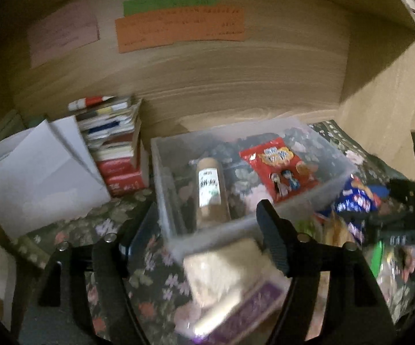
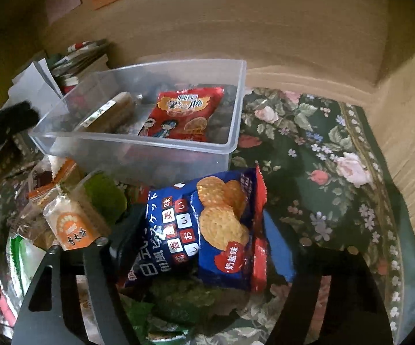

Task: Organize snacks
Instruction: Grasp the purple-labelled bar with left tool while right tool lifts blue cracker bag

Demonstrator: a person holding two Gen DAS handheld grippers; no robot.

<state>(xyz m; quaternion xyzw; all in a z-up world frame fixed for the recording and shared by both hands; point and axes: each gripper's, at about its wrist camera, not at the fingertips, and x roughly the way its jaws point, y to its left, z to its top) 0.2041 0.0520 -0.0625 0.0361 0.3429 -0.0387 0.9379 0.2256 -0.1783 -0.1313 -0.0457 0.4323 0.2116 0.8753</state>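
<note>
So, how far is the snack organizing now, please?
Done: the clear plastic bin already holds a red snack packet and a brown tube-shaped pack. In hand: the right hand-held gripper is shut on a blue biscuit packet; the left hand-held gripper appears to carry a beige pack, blurred. Left: an orange-labelled packet and other wrappers beside the bin.

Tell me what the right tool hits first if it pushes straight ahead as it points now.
Probably the near wall of the clear plastic bin. The right tool, shut on the blue biscuit packet, points at it; the packet's top edge would likely touch first, though depth is unclear.
</note>
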